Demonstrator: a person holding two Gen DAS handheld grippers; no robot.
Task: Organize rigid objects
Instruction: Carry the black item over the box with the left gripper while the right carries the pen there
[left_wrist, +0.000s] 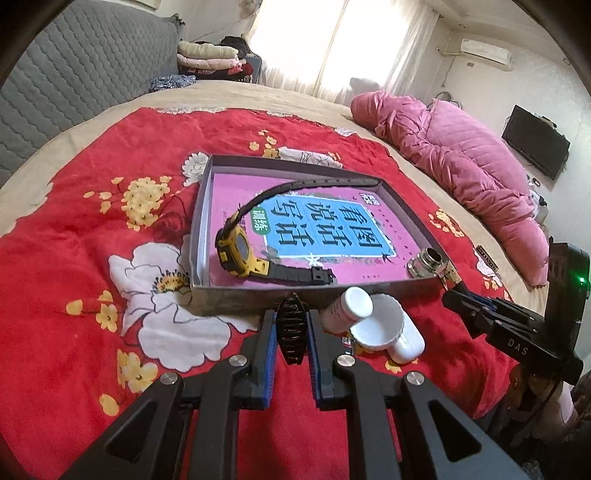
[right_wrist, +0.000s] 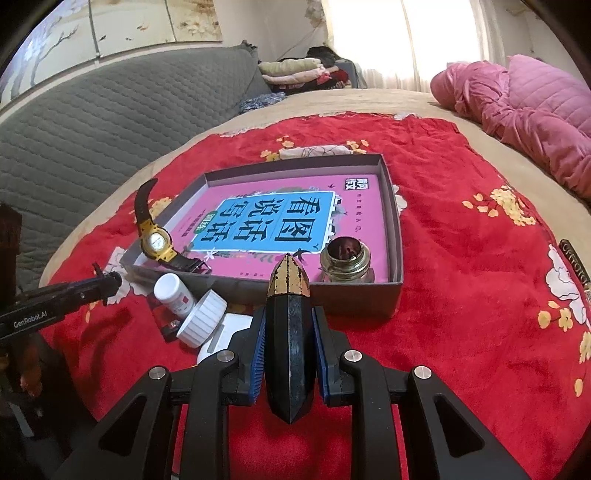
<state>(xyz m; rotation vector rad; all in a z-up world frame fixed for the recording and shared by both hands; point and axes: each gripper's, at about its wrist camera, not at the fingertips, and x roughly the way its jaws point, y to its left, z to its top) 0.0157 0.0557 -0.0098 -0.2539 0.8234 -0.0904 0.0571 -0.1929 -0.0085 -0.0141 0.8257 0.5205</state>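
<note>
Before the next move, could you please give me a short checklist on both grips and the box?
1. Left gripper shut on the ribbed black clip: ok.
2. Right gripper shut on the black-and-gold faceted piece: ok.
3. Bare book cover in the box for a drop: ok.
4. Watch fully inside the box: ok.
5. Glass jar upright in the box corner: ok.
6. White bottles still outside the box: not ok.

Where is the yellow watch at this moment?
The watch lies inside the box, on the pink book at its near-left corner, seen in both views.
</note>
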